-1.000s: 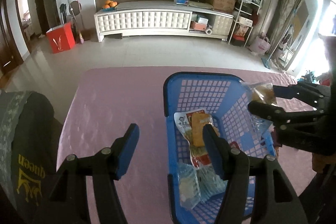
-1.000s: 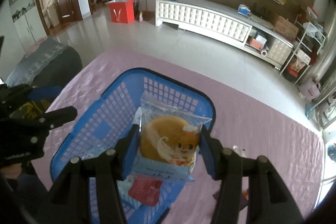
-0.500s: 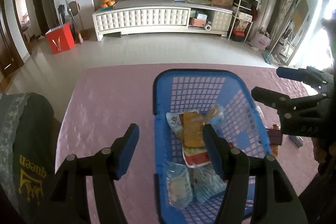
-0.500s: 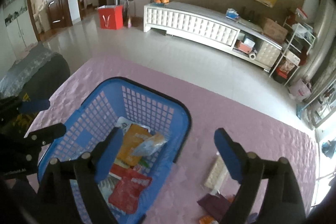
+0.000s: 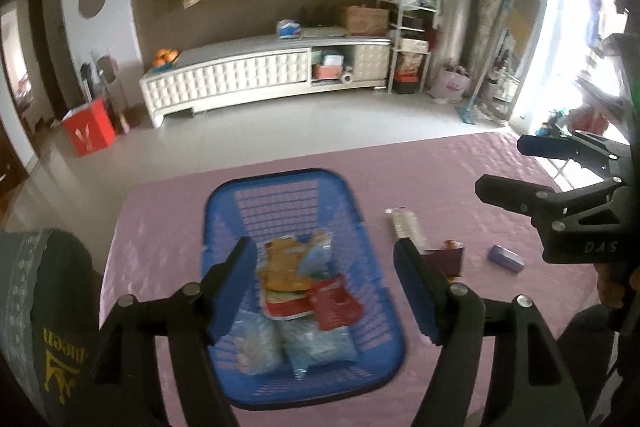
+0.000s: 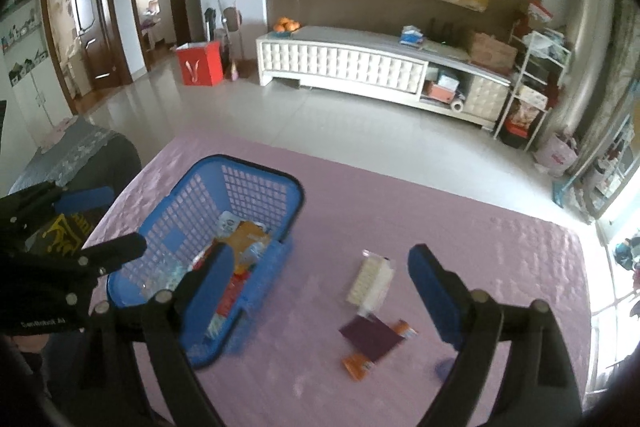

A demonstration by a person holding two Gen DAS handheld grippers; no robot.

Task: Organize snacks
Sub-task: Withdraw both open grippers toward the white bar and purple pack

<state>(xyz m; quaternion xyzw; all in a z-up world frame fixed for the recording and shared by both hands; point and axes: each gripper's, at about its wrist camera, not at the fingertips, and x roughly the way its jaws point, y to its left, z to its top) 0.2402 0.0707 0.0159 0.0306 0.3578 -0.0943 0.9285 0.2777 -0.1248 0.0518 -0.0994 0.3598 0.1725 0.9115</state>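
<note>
A blue plastic basket (image 5: 224, 211) (image 6: 208, 183) sits on the pink table and holds several snack packets, among them an orange one (image 5: 286, 263) and clear blue ones (image 5: 316, 347). My left gripper (image 5: 324, 287) is open and empty above the basket's near half. My right gripper (image 6: 320, 291) is open and empty above loose snacks to the basket's right: a pale wafer pack (image 6: 370, 283) (image 5: 404, 225), a dark purple packet (image 6: 370, 341) (image 5: 444, 261), an orange packet (image 6: 358, 365) and a small lilac item (image 5: 506, 259).
The pink quilted tablecloth (image 6: 440, 219) covers the table. A dark cushioned chair back (image 5: 36, 307) stands at the table's left edge. Beyond the table are tiled floor, a white TV cabinet (image 6: 360, 67) and a red bag (image 6: 200, 63).
My right gripper let go of the bun packet into the basket, opened wide and moved right over the loose snacks. My left gripper rose and drew back, staying open.
</note>
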